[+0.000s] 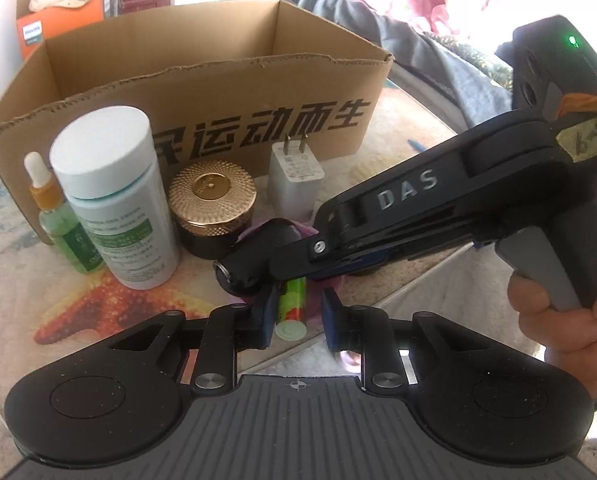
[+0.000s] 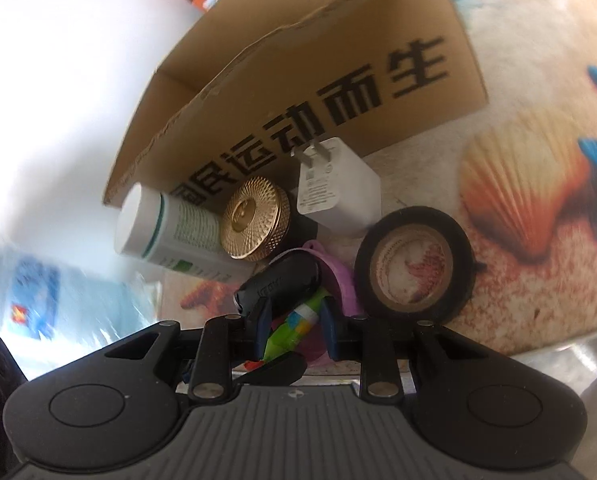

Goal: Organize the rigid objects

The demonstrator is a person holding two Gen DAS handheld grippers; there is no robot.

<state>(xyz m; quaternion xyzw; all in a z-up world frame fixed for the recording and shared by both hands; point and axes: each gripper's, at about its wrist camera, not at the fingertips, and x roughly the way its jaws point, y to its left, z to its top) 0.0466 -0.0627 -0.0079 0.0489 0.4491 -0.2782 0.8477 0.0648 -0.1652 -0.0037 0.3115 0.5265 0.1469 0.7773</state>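
Observation:
A green tube lies on the printed table mat near the front edge. My left gripper is shut on its near end, with the blue pads close on either side. My right gripper reaches in from the right and straddles the tube's far end. Its jaws stand narrow, and I cannot make out whether the pads press. A black cylinder rests by its left fingertip, over a purple piece. The open cardboard box stands behind.
In front of the box stand a dropper bottle, a white bottle, a gold-lidded jar and a white charger. A black tape roll lies to the right. A hand holds the right gripper's handle.

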